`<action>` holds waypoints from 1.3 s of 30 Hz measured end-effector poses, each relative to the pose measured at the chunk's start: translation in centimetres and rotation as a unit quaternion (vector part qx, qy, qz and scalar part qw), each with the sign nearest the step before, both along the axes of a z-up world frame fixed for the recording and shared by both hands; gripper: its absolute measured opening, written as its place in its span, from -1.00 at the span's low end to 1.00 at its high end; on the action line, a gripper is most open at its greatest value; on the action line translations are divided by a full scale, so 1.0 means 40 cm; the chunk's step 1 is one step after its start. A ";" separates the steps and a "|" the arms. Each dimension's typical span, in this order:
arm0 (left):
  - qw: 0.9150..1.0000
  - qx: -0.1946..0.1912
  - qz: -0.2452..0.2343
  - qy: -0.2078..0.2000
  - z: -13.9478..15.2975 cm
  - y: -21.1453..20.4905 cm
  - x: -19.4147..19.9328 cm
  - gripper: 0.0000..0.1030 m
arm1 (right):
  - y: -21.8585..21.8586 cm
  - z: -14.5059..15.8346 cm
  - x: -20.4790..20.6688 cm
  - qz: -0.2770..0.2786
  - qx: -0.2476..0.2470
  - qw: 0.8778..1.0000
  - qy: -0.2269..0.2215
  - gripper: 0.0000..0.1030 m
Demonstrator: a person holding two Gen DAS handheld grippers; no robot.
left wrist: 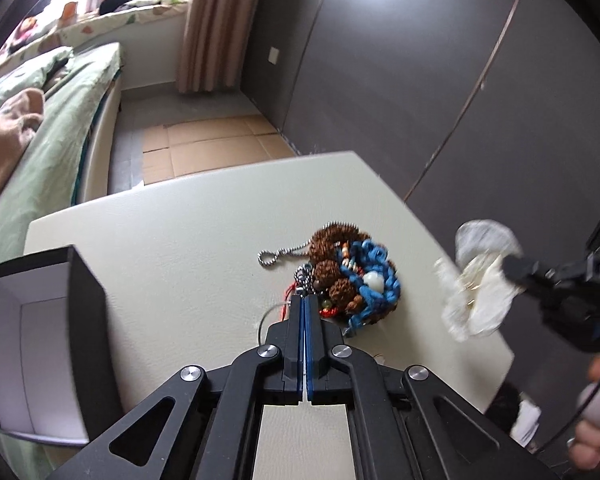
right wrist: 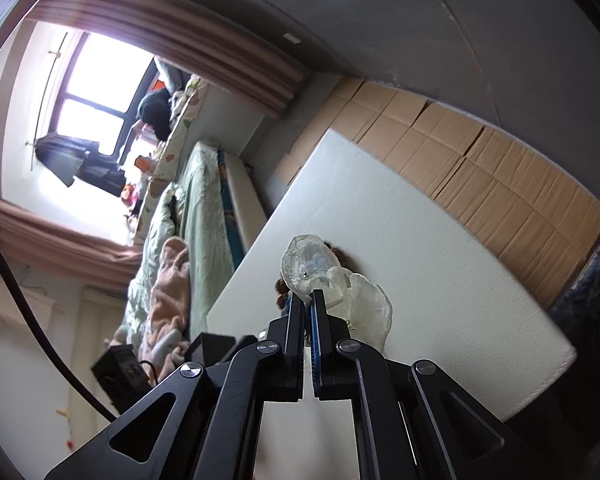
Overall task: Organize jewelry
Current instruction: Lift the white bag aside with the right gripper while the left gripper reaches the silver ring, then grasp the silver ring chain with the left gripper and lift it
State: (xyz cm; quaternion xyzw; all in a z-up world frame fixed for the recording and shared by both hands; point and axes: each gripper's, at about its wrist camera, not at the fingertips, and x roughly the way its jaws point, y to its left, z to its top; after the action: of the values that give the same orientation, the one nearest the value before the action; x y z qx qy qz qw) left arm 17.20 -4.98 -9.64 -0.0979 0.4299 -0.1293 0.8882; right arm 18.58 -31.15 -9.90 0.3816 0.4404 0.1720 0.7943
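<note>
A pile of jewelry (left wrist: 348, 276) lies on the white table (left wrist: 180, 232): brown seed beads, a blue braided cord, a white bead, red cords and a silver ball chain (left wrist: 284, 254). My left gripper (left wrist: 305, 300) is shut at the pile's near edge, seemingly on red cord and thin wire. An open black box (left wrist: 40, 344) with a white inside stands at the left. My right gripper (right wrist: 310, 298) is shut on a sheer white pouch (right wrist: 332, 292) and holds it above the table; this pouch also shows in the left wrist view (left wrist: 480, 280), right of the pile.
A bed with green bedding (left wrist: 52, 128) stands left of the table. Flattened cardboard (left wrist: 204, 148) covers the floor beyond it. Dark wardrobe doors (left wrist: 460, 80) rise behind the table. The table's right edge (left wrist: 500, 344) is close to the pouch.
</note>
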 end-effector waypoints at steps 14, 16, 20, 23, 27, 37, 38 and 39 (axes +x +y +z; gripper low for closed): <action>0.999 -0.015 -0.005 0.045 -0.002 0.007 -0.009 -0.96 | 0.060 -0.001 -0.007 0.021 -0.014 1.000 -0.011 -0.91; 0.998 -0.003 -0.007 0.055 -0.015 -0.007 -0.006 -0.67 | 0.052 0.003 -0.006 0.014 -0.017 1.000 -0.013 -0.91; 0.999 -0.002 -0.014 0.045 -0.019 -0.030 -0.010 0.33 | 0.027 0.006 -0.009 0.002 -0.013 1.000 -0.013 -0.91; 0.999 0.010 -0.015 0.044 -0.024 -0.045 -0.010 0.32 | 0.005 0.009 -0.012 -0.006 -0.008 1.000 -0.015 -0.91; 0.997 0.047 -0.027 0.054 -0.047 -0.081 -0.004 -0.21 | -0.020 0.016 -0.017 -0.012 -0.002 1.000 -0.018 -0.91; 0.994 0.084 -0.026 0.066 -0.115 -0.142 0.016 -0.49 | -0.046 0.021 -0.024 -0.015 0.009 1.000 -0.019 -0.91; 0.994 0.090 -0.023 0.062 -0.115 -0.146 0.015 -0.50 | -0.047 0.021 -0.024 -0.015 0.010 1.000 -0.018 -0.91; 0.993 0.095 -0.023 0.059 -0.114 -0.151 0.015 -0.50 | -0.050 0.021 -0.024 -0.015 0.010 1.000 -0.018 -0.91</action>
State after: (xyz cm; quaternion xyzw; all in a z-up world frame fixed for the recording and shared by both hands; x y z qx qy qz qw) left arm 17.81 -11.01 -14.19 -0.0108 0.4945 -0.1018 0.8632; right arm 17.63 -33.17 -9.07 0.3933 0.4185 0.1710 0.8006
